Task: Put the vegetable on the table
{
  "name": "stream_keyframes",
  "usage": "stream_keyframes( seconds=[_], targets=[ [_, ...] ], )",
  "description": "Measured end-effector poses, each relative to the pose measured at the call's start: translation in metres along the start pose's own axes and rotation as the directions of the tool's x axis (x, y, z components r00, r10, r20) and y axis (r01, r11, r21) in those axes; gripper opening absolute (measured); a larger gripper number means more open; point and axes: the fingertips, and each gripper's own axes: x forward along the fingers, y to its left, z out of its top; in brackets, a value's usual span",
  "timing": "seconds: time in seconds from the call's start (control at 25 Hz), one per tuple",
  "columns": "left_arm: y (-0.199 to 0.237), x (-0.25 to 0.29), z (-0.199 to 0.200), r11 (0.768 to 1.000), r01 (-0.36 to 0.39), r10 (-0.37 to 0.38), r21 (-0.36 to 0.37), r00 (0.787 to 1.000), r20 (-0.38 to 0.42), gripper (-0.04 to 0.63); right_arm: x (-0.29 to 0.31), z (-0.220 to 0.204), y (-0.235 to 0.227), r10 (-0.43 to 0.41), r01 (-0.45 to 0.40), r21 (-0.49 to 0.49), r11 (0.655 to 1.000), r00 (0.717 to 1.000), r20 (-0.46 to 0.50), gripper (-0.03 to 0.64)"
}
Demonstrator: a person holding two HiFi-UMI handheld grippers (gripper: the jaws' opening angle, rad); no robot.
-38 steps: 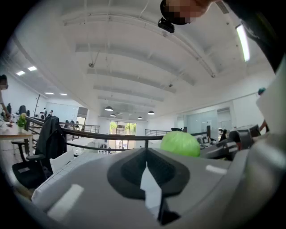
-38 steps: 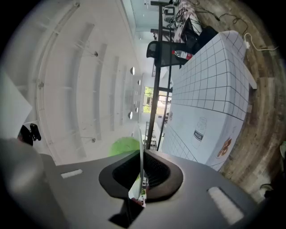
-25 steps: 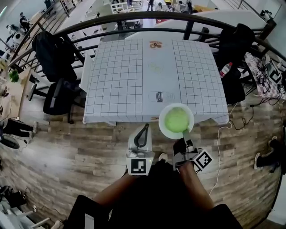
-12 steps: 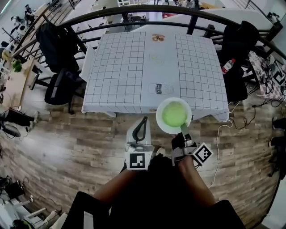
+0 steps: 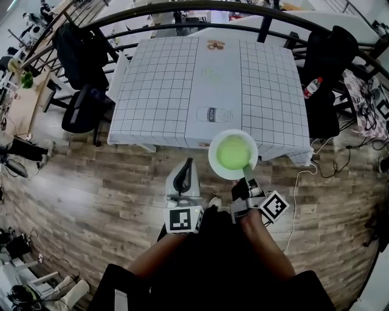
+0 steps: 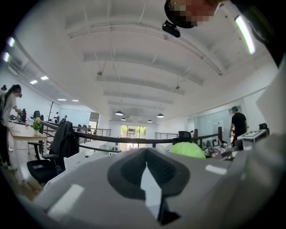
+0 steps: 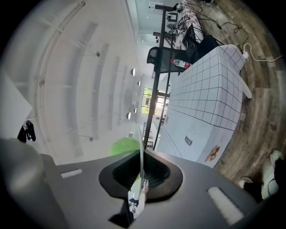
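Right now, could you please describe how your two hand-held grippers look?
The left hand-held gripper has a pale grey body with black jaw pads; the right hand-held gripper is dark grey. Each carries a cube with black-and-white square markers.

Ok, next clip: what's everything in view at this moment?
table: one, white gridded cloth, ahead of the person
printed pictures: three, along the cloth's plain middle strip
plate: one, white, at the table's near edge
vegetable: one, light green, on the plate
bottle: one, clear with red, right of the table
office chair: one, black, left of the table
railing: one, black, beyond the table
cable: one, white, on the wood floor at right
left gripper: one, grey, jaws together, empty, left of the plate
right gripper: one, dark, shut on the plate's near rim
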Motion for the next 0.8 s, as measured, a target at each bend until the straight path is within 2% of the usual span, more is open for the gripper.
stream_keyframes(
  seconds=[0.12, 0.4, 0.64, 0.8],
  targets=[
    [-0.006, 0.005, 0.000, 1.000, 0.003, -0.003, 0.014, 1.000, 0.011, 0.008, -0.004, 0.004, -0.005, 0.005, -0.005, 0.002, 1.000, 1.000, -0.001, 0.014],
    [-0.005, 0.036, -0.001, 1.000, 0.012, -0.013, -0.018, 1.000, -0.012, 0.008, -0.001, 0.023, -0.009, -0.031, 0.031, -0.003, 1.000, 0.999, 0.032, 0.015],
    [-0.009, 0.060, 0.009, 0.999, 0.037, -0.038, 0.020, 0.999, 0.037, 0.008, 0.013, 0.041, -0.012, -0.046, 0.046, 0.008, 0.999, 0.997, 0.064, 0.015],
    [0.000, 0.077, 0.011, 0.998, 0.047, -0.048, 0.034, 0.998, 0.039, 0.008, 0.033, 0.046, -0.008, -0.034, 0.033, 0.007, 0.999, 0.997, 0.074, 0.014]
  ],
)
